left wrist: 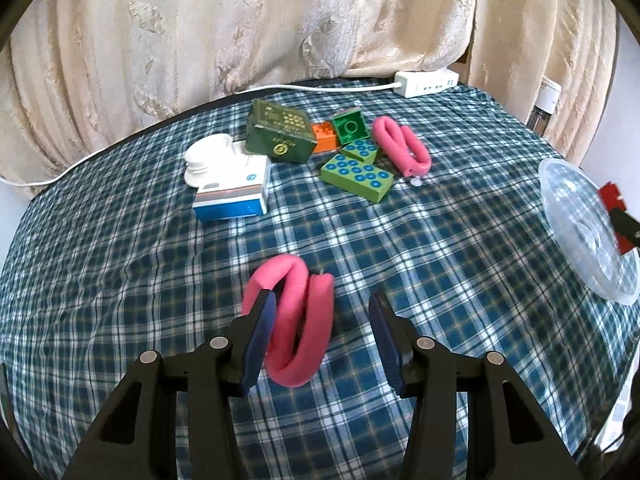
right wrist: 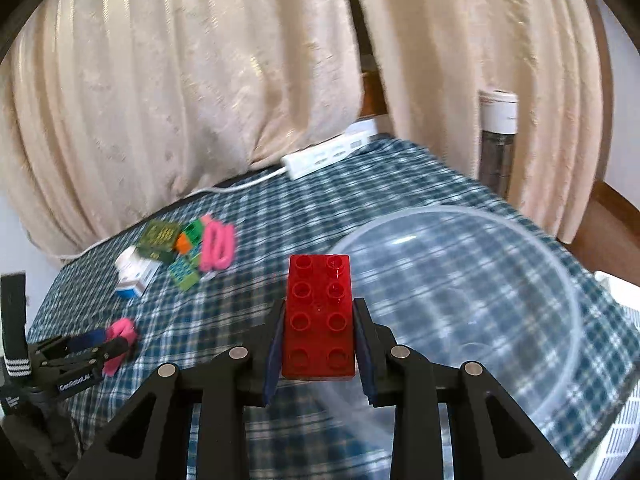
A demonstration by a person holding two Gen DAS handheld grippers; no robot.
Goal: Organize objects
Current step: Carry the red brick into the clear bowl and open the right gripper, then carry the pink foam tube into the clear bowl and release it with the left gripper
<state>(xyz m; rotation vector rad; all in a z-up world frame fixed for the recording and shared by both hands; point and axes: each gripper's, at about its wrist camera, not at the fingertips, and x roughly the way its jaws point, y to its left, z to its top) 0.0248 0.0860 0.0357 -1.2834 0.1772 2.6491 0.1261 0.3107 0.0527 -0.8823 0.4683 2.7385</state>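
My left gripper (left wrist: 322, 306) is open around a folded pink foam roller (left wrist: 298, 316) that lies on the plaid cloth; its left finger touches the roller, the right one stands apart. This gripper and the roller (right wrist: 120, 336) also show at the left of the right wrist view. My right gripper (right wrist: 318, 312) is shut on a red building brick (right wrist: 318, 316) and holds it above the near left rim of a clear plastic bowl (right wrist: 480, 300). The bowl (left wrist: 588, 232) shows at the right edge of the left wrist view, with the red brick (left wrist: 610, 196) behind it.
At the back of the table lie a second pink roller (left wrist: 400, 146), green bricks (left wrist: 356, 176), an orange brick (left wrist: 325, 140), a dark green box (left wrist: 280, 136), a white and blue box (left wrist: 232, 196) and a white power strip (left wrist: 426, 82). A curtain hangs behind.
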